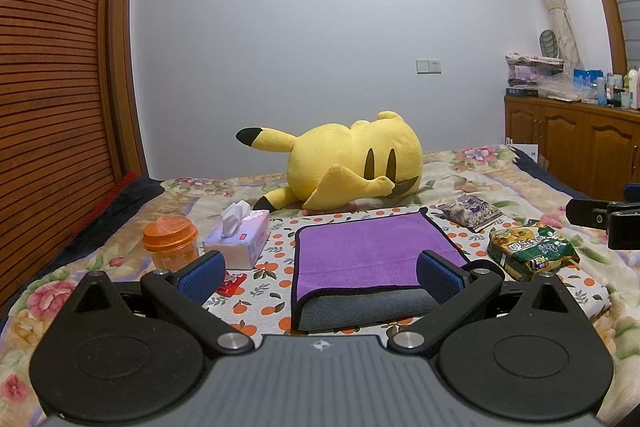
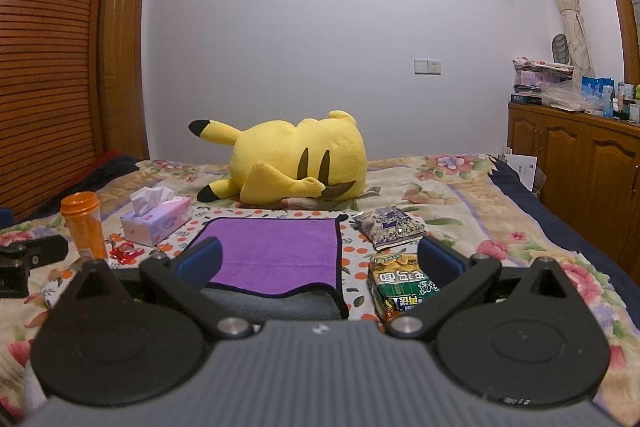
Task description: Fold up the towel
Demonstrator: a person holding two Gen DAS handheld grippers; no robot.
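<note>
On the bed, plush purple towel [image 1: 360,251] (grey underside) lies folded.

Your two wrist cameras sit low over the bed [image 1: 500,179], side by side.
Both face the far wall, sharing the towel [image 1: 372,251] and plush [image 2: 300,163].

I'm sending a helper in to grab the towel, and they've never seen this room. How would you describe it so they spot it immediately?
On the bed, find the big yellow plush toy; just in front of it lies a white cloth printed with oranges. The towel lies flat on that cloth between the tissue box and the green snack bag. It is the only purple item, dark-edged, its grey underside showing at the near edge.
</note>
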